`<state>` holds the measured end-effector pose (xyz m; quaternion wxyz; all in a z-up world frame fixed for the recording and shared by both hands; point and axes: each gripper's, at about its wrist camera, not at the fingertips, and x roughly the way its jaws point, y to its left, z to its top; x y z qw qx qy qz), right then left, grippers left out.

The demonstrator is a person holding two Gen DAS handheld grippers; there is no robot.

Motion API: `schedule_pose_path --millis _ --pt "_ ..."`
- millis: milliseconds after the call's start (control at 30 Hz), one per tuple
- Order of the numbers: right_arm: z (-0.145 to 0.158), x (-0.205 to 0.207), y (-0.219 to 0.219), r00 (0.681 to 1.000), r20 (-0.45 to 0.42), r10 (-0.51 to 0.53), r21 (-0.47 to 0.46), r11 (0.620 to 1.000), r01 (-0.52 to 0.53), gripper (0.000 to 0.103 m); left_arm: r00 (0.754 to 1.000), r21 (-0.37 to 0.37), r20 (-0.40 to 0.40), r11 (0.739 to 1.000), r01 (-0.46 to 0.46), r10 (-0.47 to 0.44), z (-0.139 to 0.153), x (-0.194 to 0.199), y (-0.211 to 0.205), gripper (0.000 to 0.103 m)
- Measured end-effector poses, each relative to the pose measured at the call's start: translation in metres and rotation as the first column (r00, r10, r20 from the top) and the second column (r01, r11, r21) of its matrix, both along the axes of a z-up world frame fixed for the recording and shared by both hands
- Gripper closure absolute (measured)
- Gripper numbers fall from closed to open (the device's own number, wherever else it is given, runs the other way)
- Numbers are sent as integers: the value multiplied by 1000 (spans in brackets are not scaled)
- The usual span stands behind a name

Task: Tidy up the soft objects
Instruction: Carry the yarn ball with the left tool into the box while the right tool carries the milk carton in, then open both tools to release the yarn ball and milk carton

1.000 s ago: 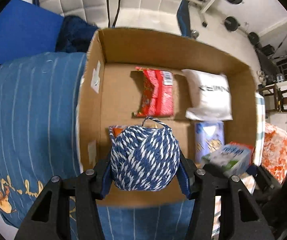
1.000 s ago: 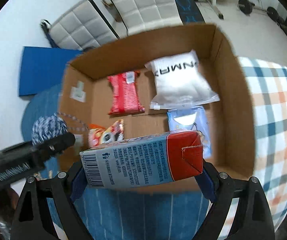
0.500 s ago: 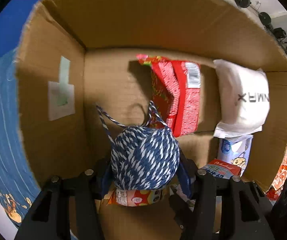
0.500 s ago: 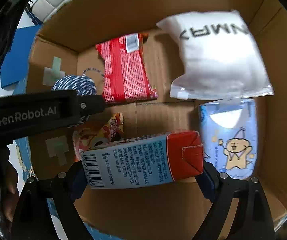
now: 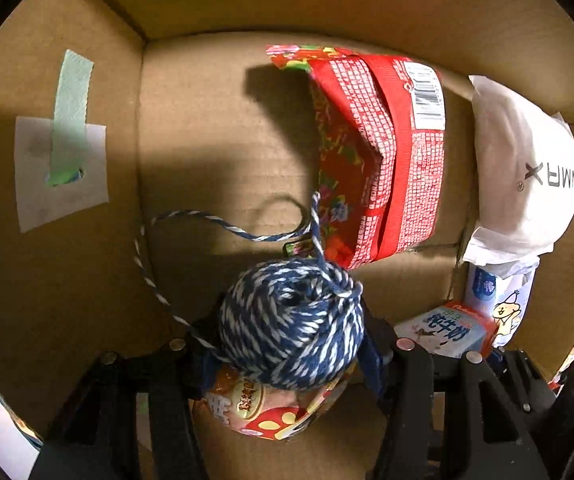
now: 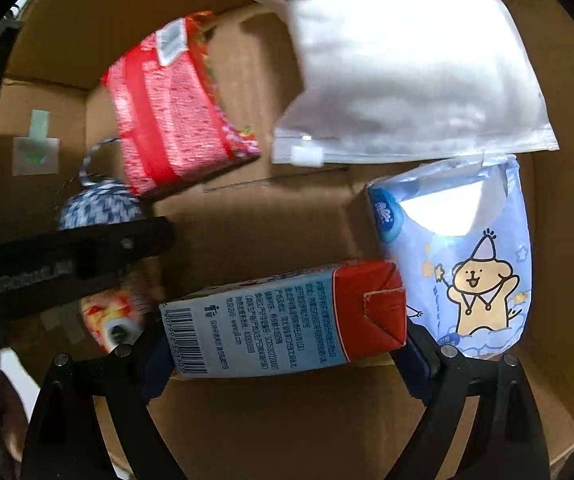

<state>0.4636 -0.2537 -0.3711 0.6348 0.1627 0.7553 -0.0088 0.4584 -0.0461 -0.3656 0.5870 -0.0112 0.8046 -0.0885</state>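
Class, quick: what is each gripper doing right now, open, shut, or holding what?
Left gripper: around the yarn ball, jaws just been easing open, pads still touching it.
Right gripper: shut on the carton.

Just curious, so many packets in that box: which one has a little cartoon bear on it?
The pale blue tissue pack, lying just below the white pouch. The red snack bag shows only print and a barcode.

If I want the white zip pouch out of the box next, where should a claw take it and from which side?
Take the white zip pouch by its flat sealed zipper edge, coming from above. That edge is thin, and part of it overhangs the blue tissue pack. The puffy middle looks too broad to pinch, and its far side sits near the box wall.
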Motion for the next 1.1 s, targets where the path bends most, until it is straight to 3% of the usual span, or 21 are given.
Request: schedule_pose_path --millis 200,367,567,867,1100 --pt "-1 2 1 1000 -1 22 13 1000 -22 7 999 -32 17 998 -46 47 15 16 3 42" --pt "22 6 6 998 49 36 -10 999 -35 7 997 -46 64 998 -34 37 35 16 0 32" --pt "55 0 -3 993 105 59 -72 996 -51 1 990 -65 130 997 -52 60 64 -1 -2 9" --pt "89 -28 -37 985 157 72 -138 989 -50 1 938 -36 330 994 -100 106 122 -43 15 7" --pt "109 -46 -47 972 211 107 -214 975 -61 0 886 11 451 992 -124 106 129 -66 30 7"
